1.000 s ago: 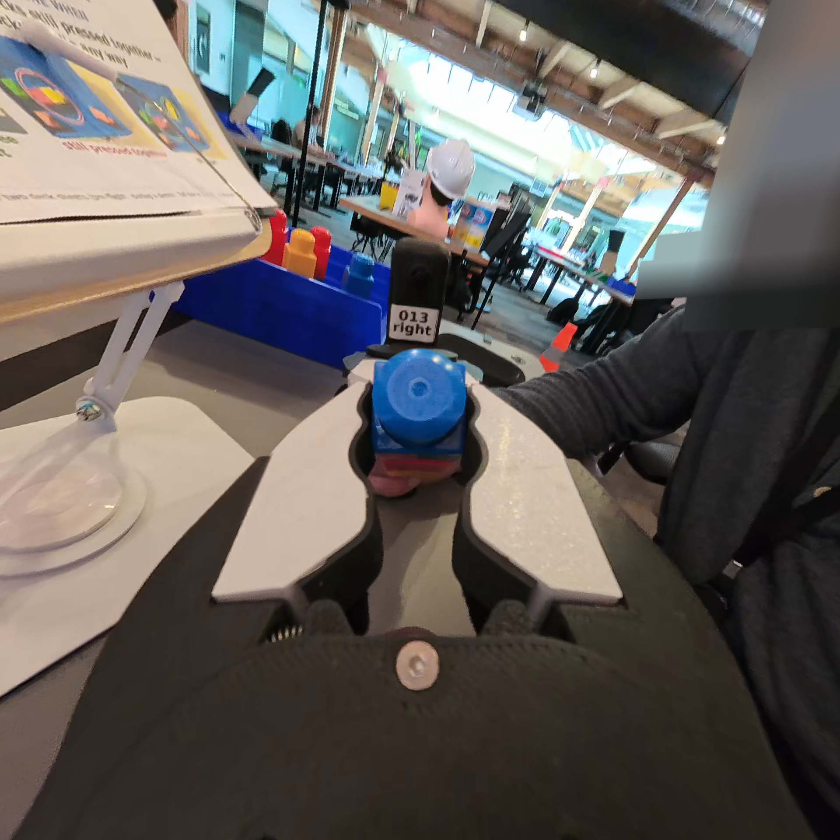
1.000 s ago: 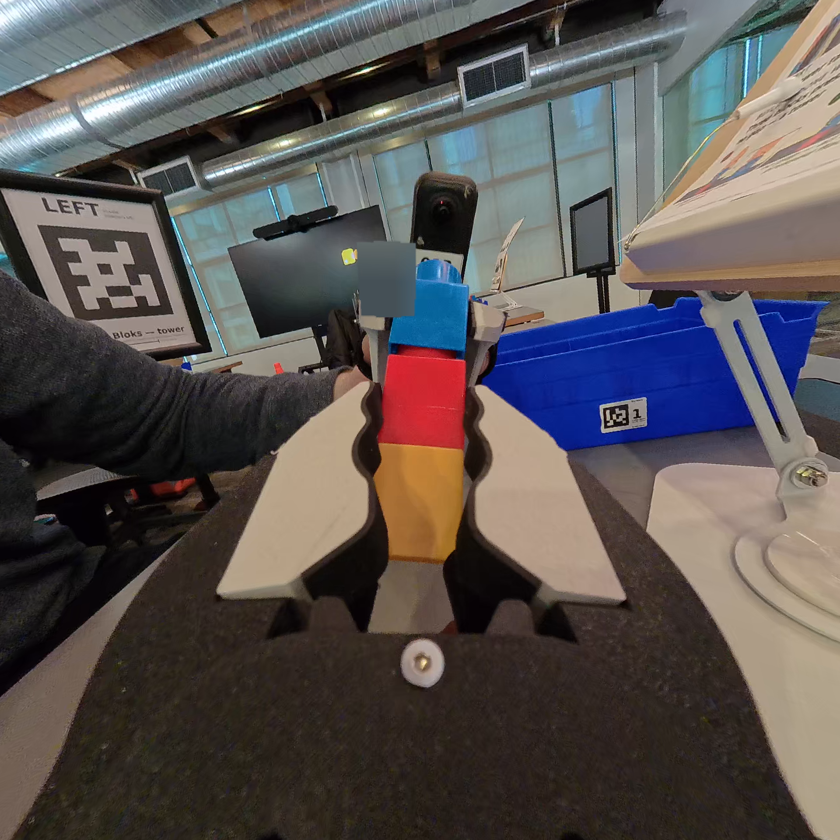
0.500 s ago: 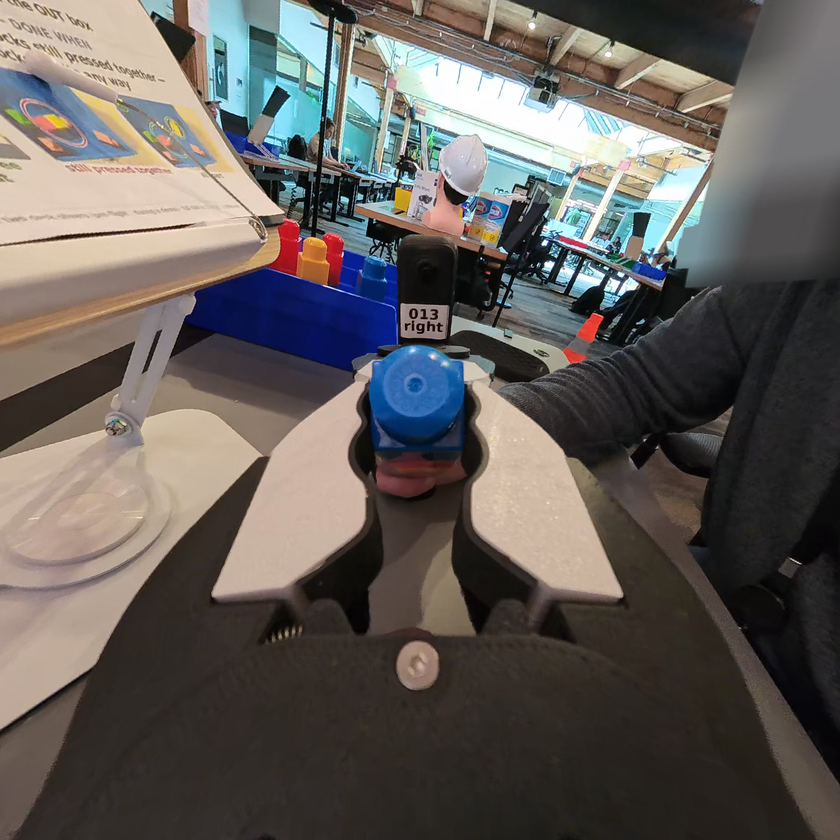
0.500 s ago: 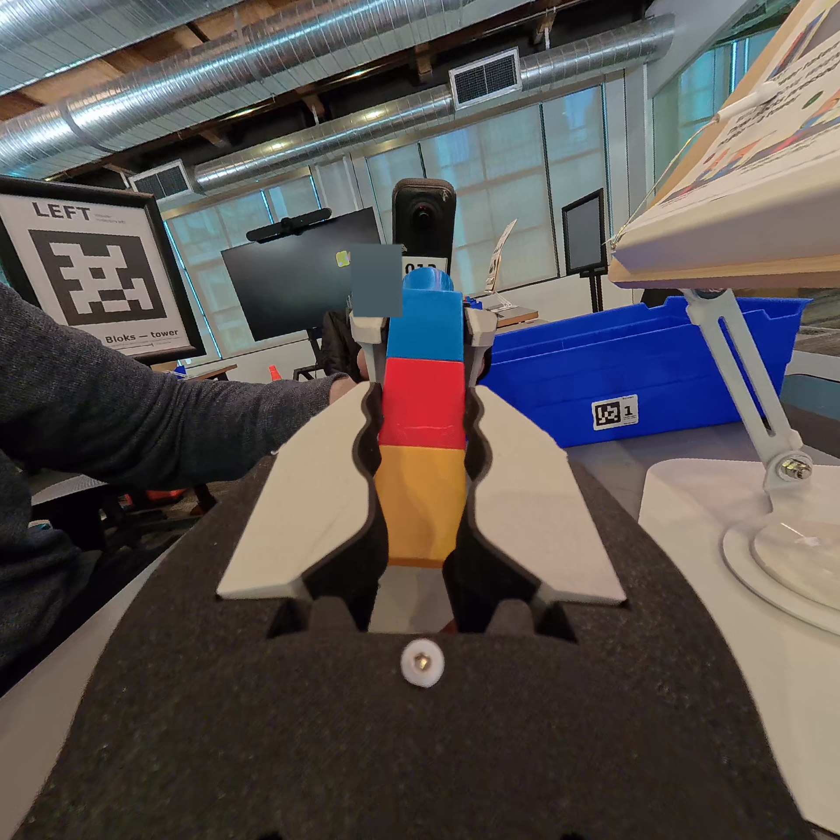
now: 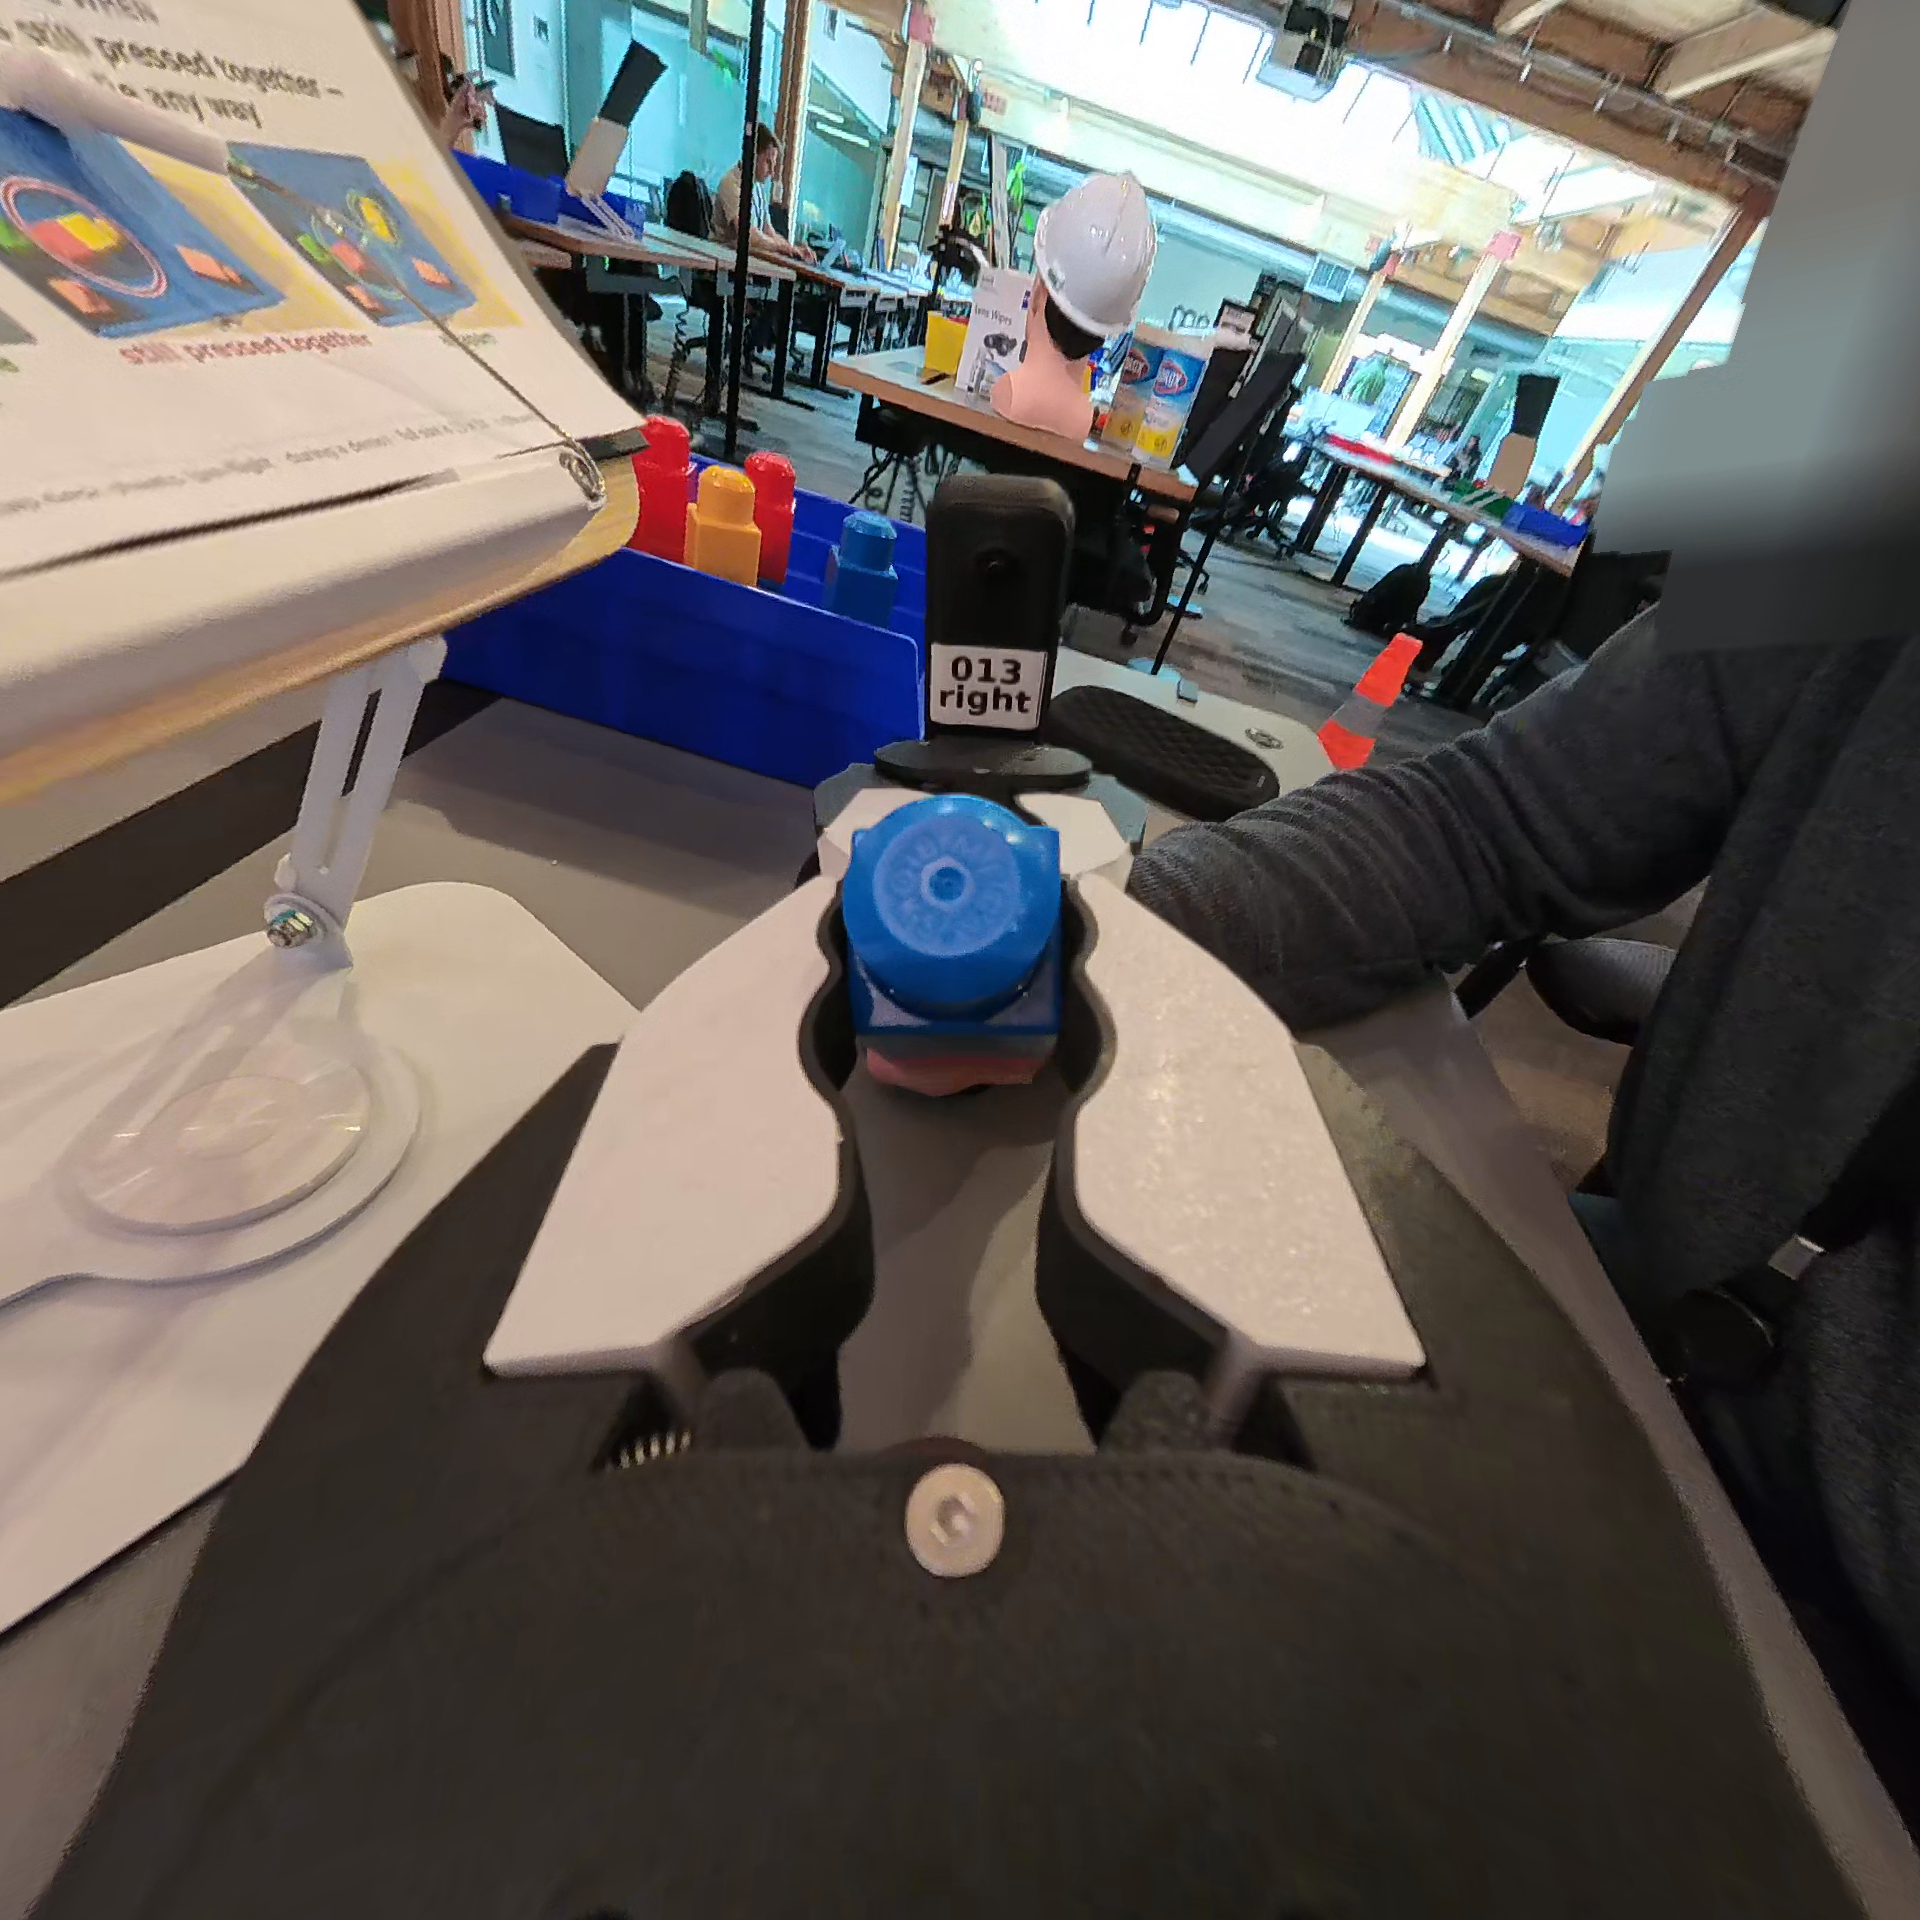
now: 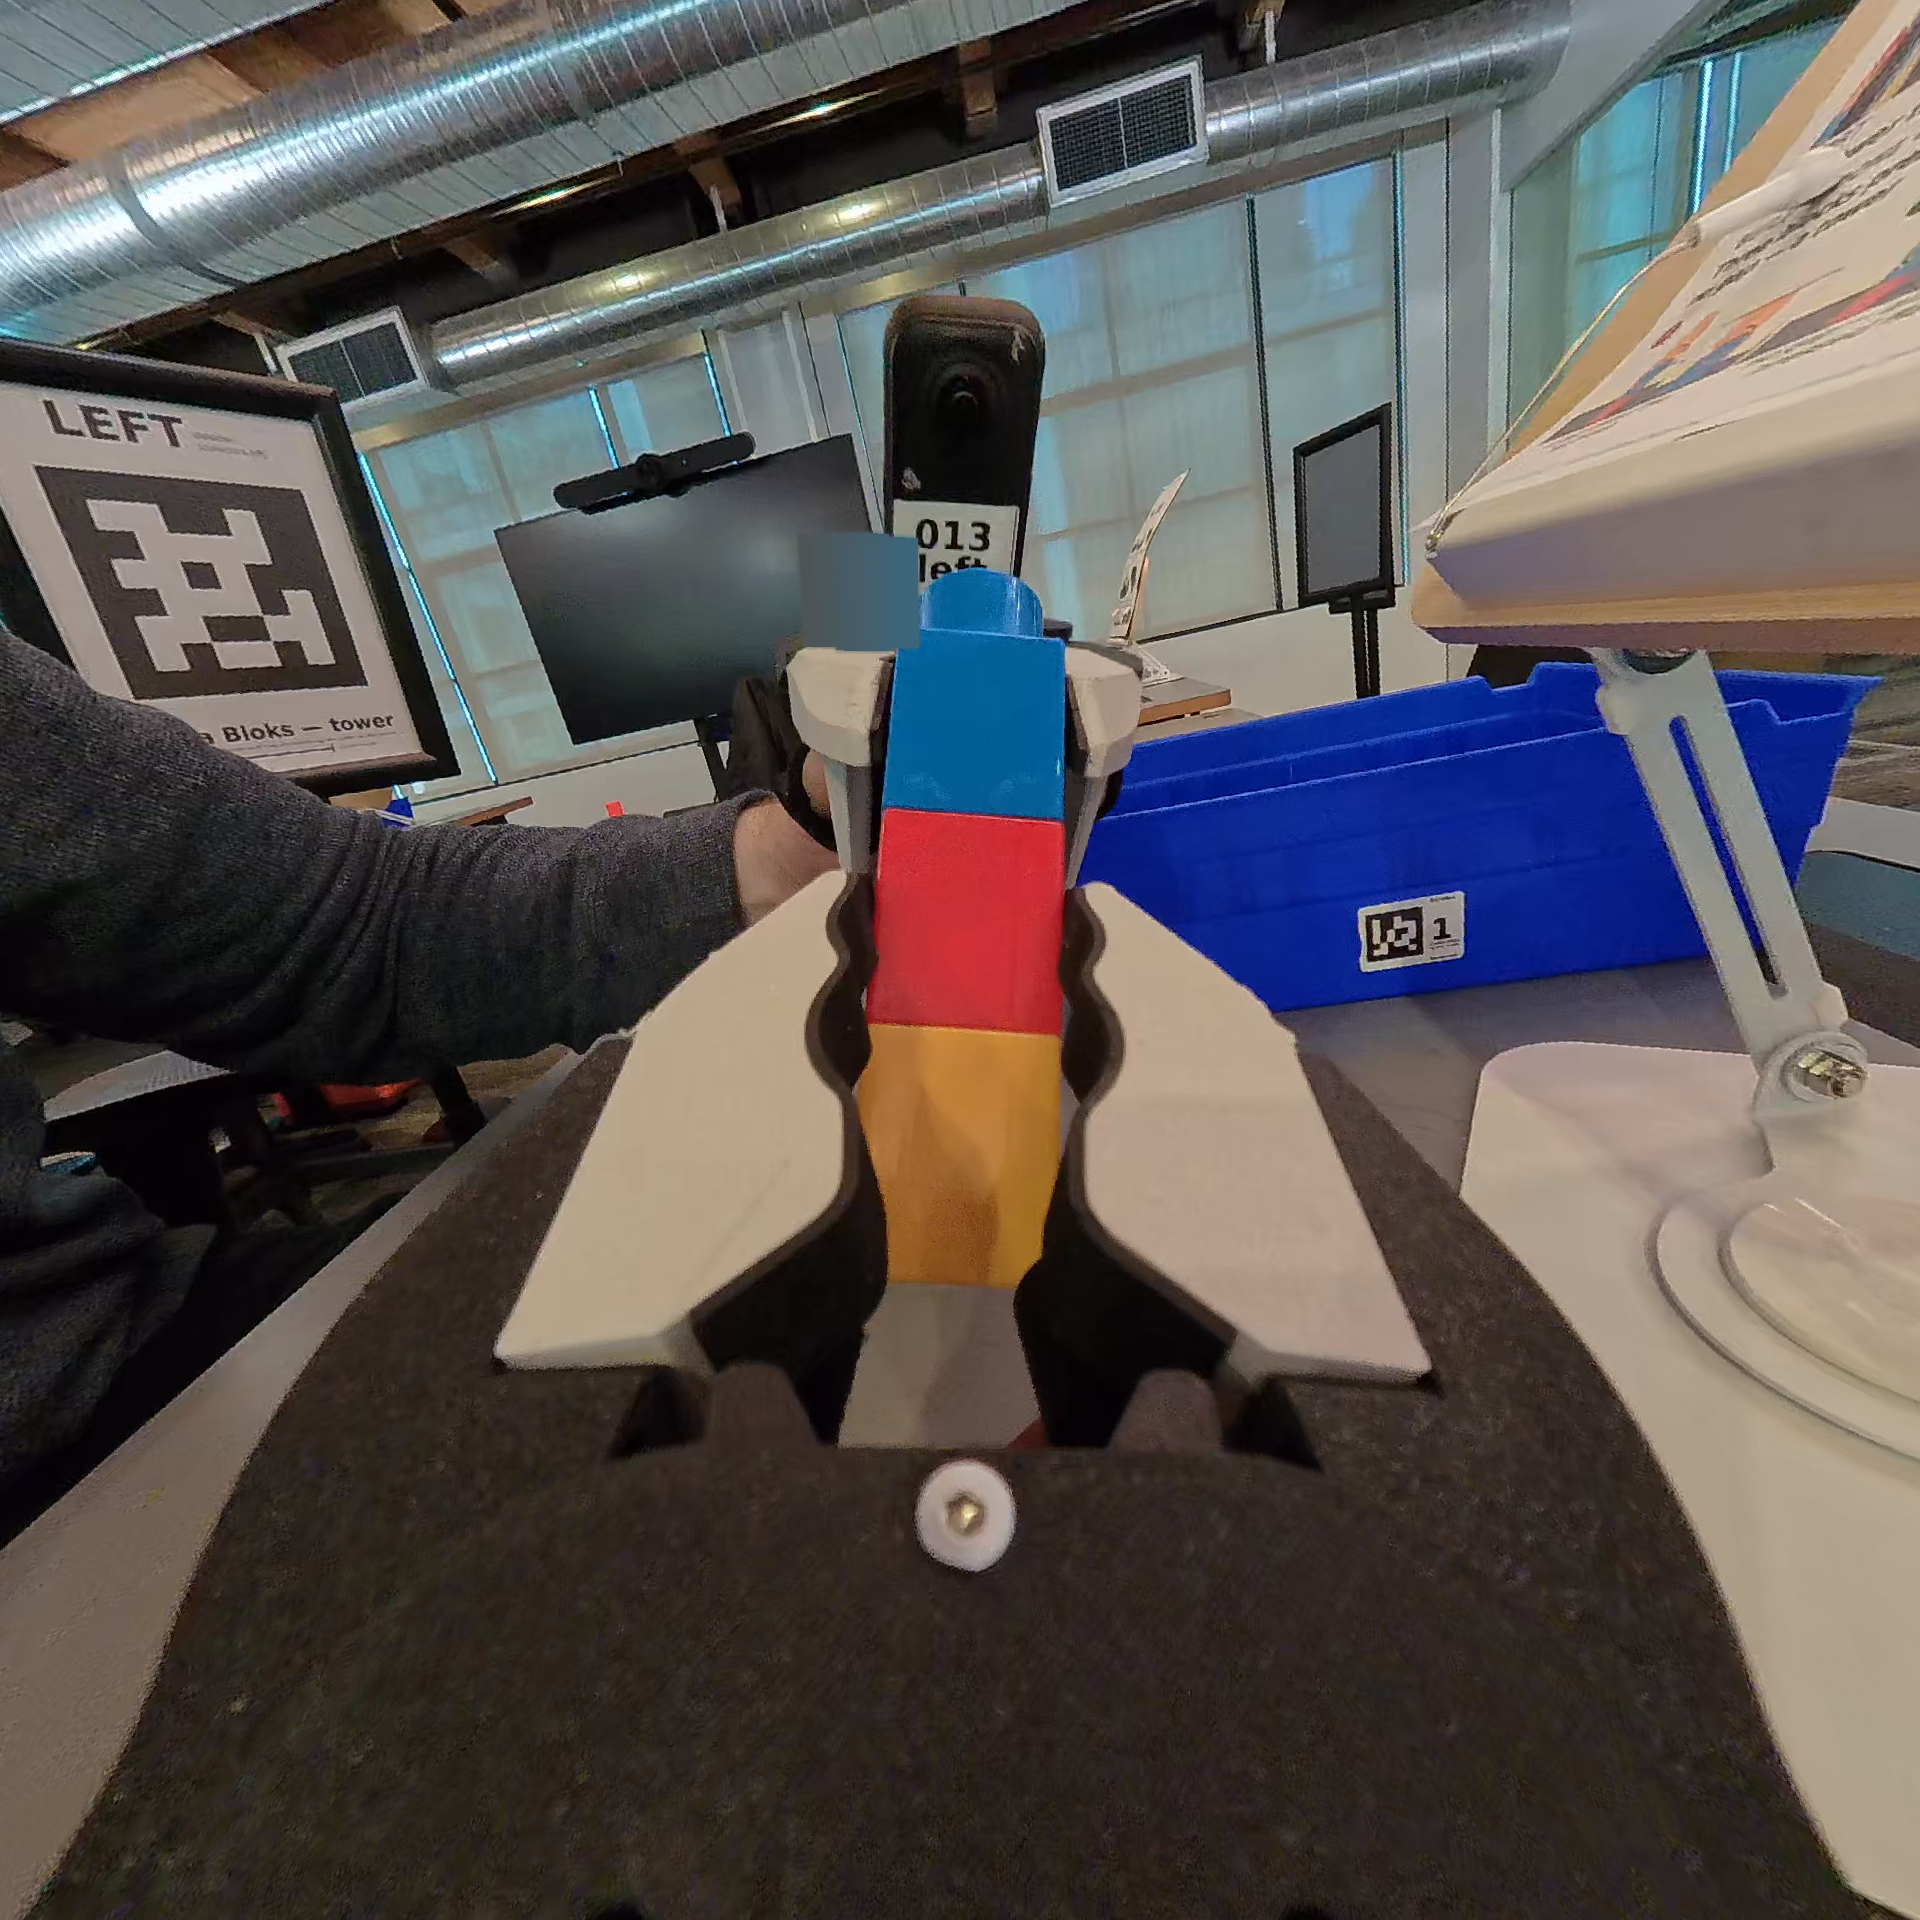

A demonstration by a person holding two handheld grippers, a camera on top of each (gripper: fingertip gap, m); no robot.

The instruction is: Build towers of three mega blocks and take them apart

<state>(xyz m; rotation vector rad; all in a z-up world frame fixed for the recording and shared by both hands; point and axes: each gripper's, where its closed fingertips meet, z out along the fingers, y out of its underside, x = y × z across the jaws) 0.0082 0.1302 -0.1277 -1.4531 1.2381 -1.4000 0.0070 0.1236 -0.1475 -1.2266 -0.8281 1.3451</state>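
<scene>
A three-block tower lies level between my two grippers: yellow block (image 6: 961, 1153), red block (image 6: 966, 920), blue block (image 6: 975, 727). My right gripper (image 6: 966, 914) is shut on the yellow and red end. My left gripper (image 5: 951, 914) is shut on the blue block (image 5: 945, 940), whose round stud faces its camera; a strip of red shows under it. In the right wrist view the left gripper (image 6: 971, 717) clamps the blue end at the far side. In the left wrist view the right gripper (image 5: 966, 821) shows just behind the blue block.
A blue bin (image 5: 665, 665) with red, yellow and blue blocks (image 5: 727, 525) stands behind on the grey table; it also shows in the right wrist view (image 6: 1455, 831). A white document stand (image 5: 239, 1091) with an instruction sheet is beside it. The person's grey sleeves (image 5: 1455, 883) flank the grippers. Only a small space, under 4 cm, lies between the two pairs of fingers.
The blue block, tilted off the red one a second ago, now sits straight and flush on it. Both grippers stay shut and have shifted only slightly.
</scene>
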